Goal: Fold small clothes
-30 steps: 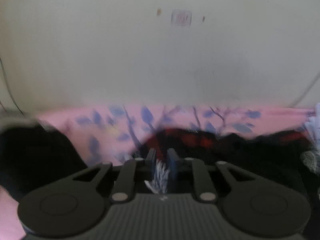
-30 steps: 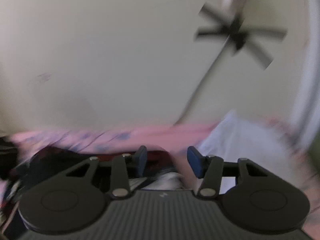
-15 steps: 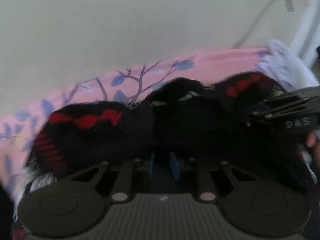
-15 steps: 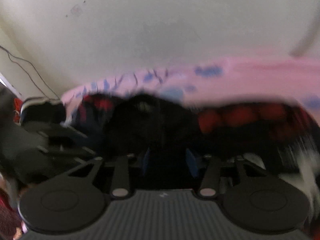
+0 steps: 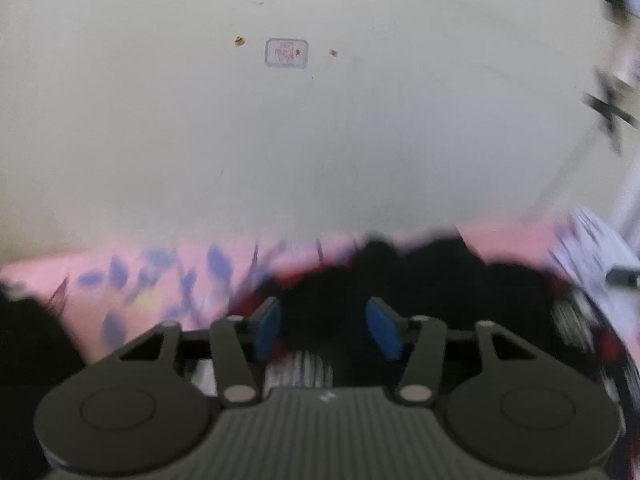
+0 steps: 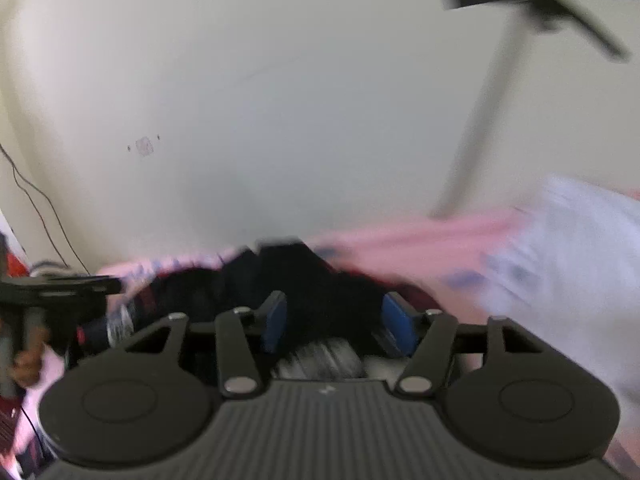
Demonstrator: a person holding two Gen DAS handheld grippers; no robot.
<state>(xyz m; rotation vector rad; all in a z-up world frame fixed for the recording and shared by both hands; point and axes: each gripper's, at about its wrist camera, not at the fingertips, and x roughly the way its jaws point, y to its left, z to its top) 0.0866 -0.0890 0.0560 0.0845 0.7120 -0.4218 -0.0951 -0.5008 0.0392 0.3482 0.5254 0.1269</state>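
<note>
Inspecting both wrist views: the left hand-held gripper [image 5: 327, 326] has its blue pads spread apart, with nothing pinched between them. The right hand-held gripper [image 6: 339, 324] is likewise spread and holds nothing. The black garment with red stripes [image 5: 420, 276] lies directly ahead of and below both pairs of fingers, bunched on the pink floral bedsheet [image 5: 132, 280]; dark cloth shows in the gap between each set of pads, but whether any pad touches it cannot be told through the blur. A white cloth [image 6: 580, 232] lies to the right of the right hand-held gripper, beside the garment. The plain wall [image 5: 320, 140] fills the upper field ahead.

Assessment: the garment appears loose and heaped, not yet laid in a neat fold.

Risks noted:
- Closing on the heap as it lies could catch several layers at once, producing a crooked fold, because no single edge is distinguishable.
- The sheet beneath is soft and close under the pads; a deep grasp could pinch sheet with garment.
- Both views are motion-blurred, so judging the true hem position is unreliable.
- Drifting right could snag the white cloth.
</note>
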